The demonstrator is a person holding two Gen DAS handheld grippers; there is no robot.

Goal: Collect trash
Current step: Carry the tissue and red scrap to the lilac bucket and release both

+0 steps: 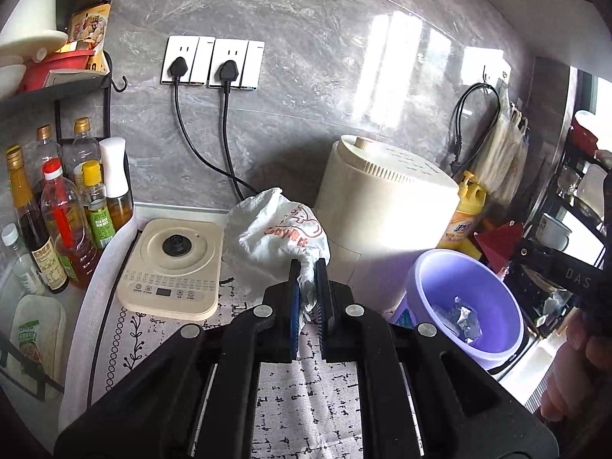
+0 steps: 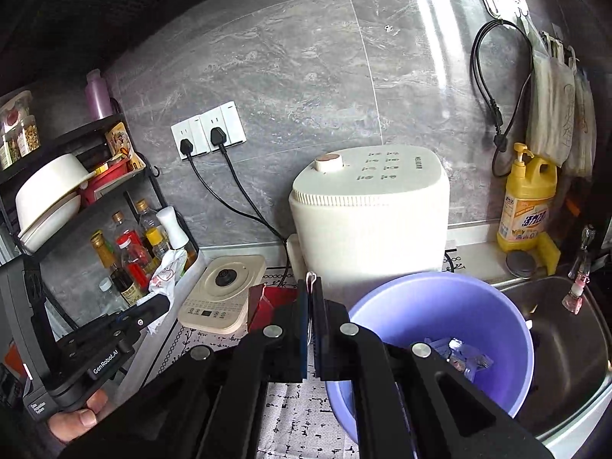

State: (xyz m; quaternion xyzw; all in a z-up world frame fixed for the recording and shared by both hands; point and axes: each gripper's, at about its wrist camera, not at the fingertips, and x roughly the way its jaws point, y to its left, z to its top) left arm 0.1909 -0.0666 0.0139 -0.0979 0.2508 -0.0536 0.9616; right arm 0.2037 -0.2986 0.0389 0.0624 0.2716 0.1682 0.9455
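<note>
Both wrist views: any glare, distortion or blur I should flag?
Left wrist view: window glare streaks the grey wall and washes out the cream appliance; strong fisheye bending. Right wrist view: milder wall glare, dark vignetted corners; both reasonably sharp.

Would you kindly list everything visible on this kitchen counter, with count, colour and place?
plastic bag: one, white, held in left gripper
bin: one, purple, by sink, wrappers inside
red carton: one, behind right gripper
air fryer: one, cream, against wall
kettle base: one, cream, counter left
detergent bottle: one, yellow, near sink
condiment bottles: several, rack at left
left gripper: black, shut on bag
right gripper: black, shut on a thin white strip
</note>
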